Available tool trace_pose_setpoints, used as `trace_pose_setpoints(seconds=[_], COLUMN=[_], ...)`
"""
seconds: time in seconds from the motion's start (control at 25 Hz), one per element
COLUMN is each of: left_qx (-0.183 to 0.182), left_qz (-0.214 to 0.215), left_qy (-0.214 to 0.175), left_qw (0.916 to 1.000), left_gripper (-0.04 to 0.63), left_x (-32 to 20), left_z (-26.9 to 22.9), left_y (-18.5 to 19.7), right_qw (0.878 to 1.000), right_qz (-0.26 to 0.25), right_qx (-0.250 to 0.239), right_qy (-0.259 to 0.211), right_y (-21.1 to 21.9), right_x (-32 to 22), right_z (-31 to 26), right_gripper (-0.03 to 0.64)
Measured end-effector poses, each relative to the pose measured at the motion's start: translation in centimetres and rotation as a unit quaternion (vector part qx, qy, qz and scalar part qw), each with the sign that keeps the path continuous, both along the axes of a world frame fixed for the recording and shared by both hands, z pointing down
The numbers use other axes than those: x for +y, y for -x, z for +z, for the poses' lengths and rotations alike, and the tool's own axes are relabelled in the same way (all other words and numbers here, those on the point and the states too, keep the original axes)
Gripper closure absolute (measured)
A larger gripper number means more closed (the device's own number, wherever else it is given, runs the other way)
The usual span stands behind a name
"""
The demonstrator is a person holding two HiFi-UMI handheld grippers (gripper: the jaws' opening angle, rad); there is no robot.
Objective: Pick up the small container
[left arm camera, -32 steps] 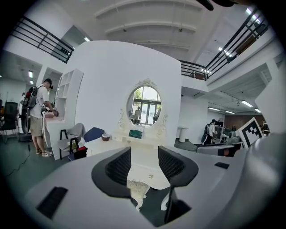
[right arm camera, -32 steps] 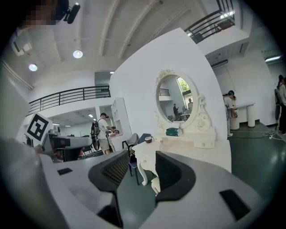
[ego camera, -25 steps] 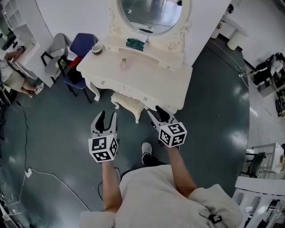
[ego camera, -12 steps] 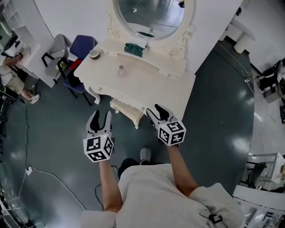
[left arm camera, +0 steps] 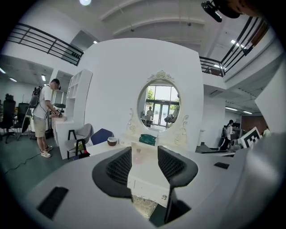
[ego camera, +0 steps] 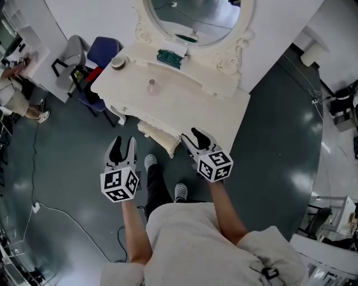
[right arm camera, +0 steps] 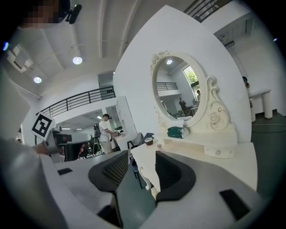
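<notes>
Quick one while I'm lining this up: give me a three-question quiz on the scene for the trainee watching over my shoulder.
1. Where does the small container stand?
A. on the dressing table
B. on the floor
C. between a gripper's jaws

2. True or false: the left gripper and the right gripper are both open and hold nothing.

3. Fill in the blank: at the foot of the mirror lies a packet coloured ____.

Key: 1 A; 2 true; 3 green.
</notes>
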State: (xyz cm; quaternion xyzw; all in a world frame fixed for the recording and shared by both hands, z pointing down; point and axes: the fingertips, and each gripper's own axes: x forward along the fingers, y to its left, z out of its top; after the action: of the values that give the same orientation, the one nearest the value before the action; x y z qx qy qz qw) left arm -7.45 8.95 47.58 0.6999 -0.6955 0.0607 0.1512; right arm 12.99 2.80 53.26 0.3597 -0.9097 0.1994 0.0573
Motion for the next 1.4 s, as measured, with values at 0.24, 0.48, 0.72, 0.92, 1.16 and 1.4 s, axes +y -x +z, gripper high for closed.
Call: trace_pose_setpoints(seconds=[0.24, 0.48, 0.72, 0.92, 1.16, 1.4], left_qx=[-0.006, 0.002, 0.015, 0.038, 0.051, 0.052], left_qz=[0.013, 0.017, 0.036, 0.057, 0.085, 0.139], left_qy=[-0.003, 0.001, 0.005, 0.009, 0.026, 0.040], left_qw=[0.9999, 0.9999, 0.9992, 0.9976, 0.9947, 0.9881], left_gripper=[0.396, 0.397, 0.397, 0.405, 0.405, 0.405], left_x=[-2.5, -5.9, -11.5, -16.3, -20.8, -24.9], left_z=[-0.1, 0.5, 1.2, 2.3, 4.0, 5.9], left_y=[1.1, 3.6, 6.2, 8.3, 10.5, 11.1], right_qw=[1.000, 1.000, 1.000, 0.999, 0.997, 0.995], right_qz=[0.009, 0.007, 0.013, 0.038, 0.065, 0.088], right_qx=[-0.020, -0.016, -0.002, 0.024, 0.043, 0.040], right_qy=[-0.007, -0.005, -0.004, 0.008, 0.023, 0.018], right_y=[1.4, 4.3, 7.3, 8.7, 10.7, 13.3], right_x=[-3.2, -5.9, -10.6, -14.4, -18.1, -21.0], right_z=[-0.2, 0.4, 0.6, 2.0, 3.5, 3.6], right_gripper=[0.419, 0.419, 0.419, 0.419, 0.419, 0.419])
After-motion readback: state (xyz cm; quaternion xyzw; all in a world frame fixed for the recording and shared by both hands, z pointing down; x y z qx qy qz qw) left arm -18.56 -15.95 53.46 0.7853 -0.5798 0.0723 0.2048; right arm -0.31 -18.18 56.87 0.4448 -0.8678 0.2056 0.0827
